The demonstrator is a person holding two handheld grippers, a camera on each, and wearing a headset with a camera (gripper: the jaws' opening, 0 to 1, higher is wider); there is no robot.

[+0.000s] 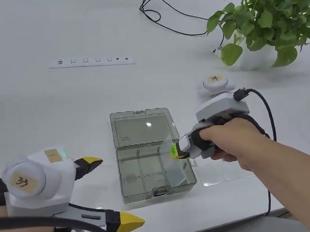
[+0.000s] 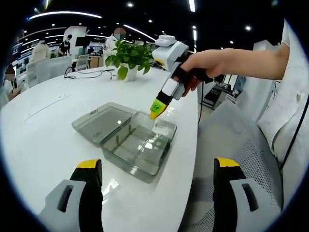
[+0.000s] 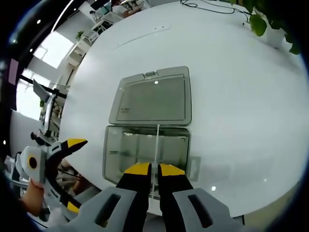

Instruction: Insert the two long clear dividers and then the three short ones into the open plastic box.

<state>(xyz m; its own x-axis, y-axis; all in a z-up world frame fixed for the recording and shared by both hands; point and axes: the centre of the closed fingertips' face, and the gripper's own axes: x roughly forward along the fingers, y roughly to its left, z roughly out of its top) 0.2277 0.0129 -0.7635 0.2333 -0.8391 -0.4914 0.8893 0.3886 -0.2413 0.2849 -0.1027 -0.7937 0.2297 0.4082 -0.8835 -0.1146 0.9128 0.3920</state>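
Nearest the person, the left hand-held gripper (image 1: 109,191) hovers low over the desk (image 1: 51,116), left of the plastic box (image 1: 120,172), its yellow-tipped jaws wide apart with nothing between them. The box lies open, its lid flat on the desk behind the base. Over the right half of the base, the right hand-held gripper (image 1: 176,152) is clamped on a clear divider (image 1: 174,167) that stands upright and reaches down into the base; whether it touches the bottom cannot be told. The right gripper view shows the divider edge-on as a thin line between jaws almost together, and a loose clear piece (image 3: 195,167) on the desk just beside the box's right wall. The left gripper view shows the divider from the side, as a pale panel under the yellow tip. Farther back are a white round device (image 1: 216,84), a power strip (image 1: 90,61), a black cable (image 1: 165,14) and a potted plant (image 1: 264,14).
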